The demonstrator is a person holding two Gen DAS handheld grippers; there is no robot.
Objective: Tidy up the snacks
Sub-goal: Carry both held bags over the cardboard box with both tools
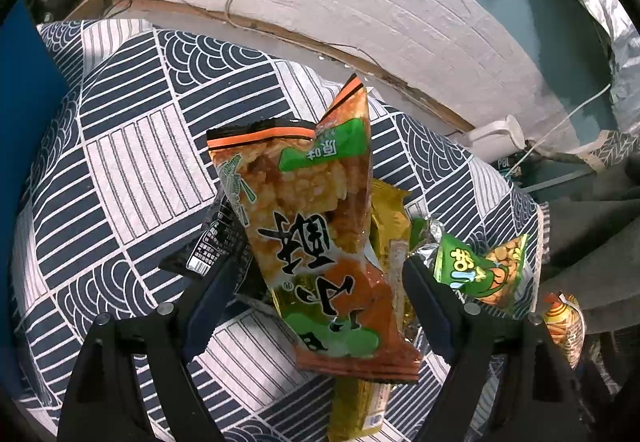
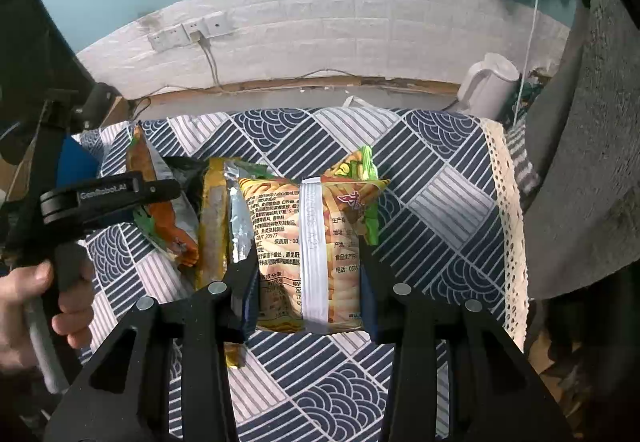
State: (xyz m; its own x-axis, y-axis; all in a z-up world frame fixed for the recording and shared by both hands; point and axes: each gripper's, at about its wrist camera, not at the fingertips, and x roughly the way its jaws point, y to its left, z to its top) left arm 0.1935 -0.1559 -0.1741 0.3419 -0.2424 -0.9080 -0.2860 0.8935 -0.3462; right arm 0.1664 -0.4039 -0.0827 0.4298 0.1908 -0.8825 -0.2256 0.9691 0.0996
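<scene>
The orange-and-green rice-cracker packet (image 1: pixel 316 238) lies on top of a small pile of snacks on the counter (image 1: pixel 132 145), directly between and slightly beyond the wide-open jaws of the left gripper (image 1: pixel 316 302); neither pad touches it. Its long axis runs near to far, roughly in line with the gripper's pointing direction, so the jaws face its two long edges. Judged from this, the left hand is the nearer one for this packet, and closing would pinch it across its width. Beneath it sit a yellow-gold packet (image 1: pixel 388 226), a black packet (image 1: pixel 212 246) to the left and a green peanut packet (image 1: pixel 484 270) to the right. The right gripper (image 2: pixel 308 282) has its jaws closed on a yellow noodle-snack packet (image 2: pixel 316 242), seam side up, held just right of the pile, long axis also near to far. All wrappers are glossy, crinkled film, pillow-shaped with crimped ends, and likely slippery. The counter is covered in a navy-and-white cloth with wave and stripe patterns, lace-edged at the right. A hand (image 2: pixel 36 306) grips the left tool's handle.
</scene>
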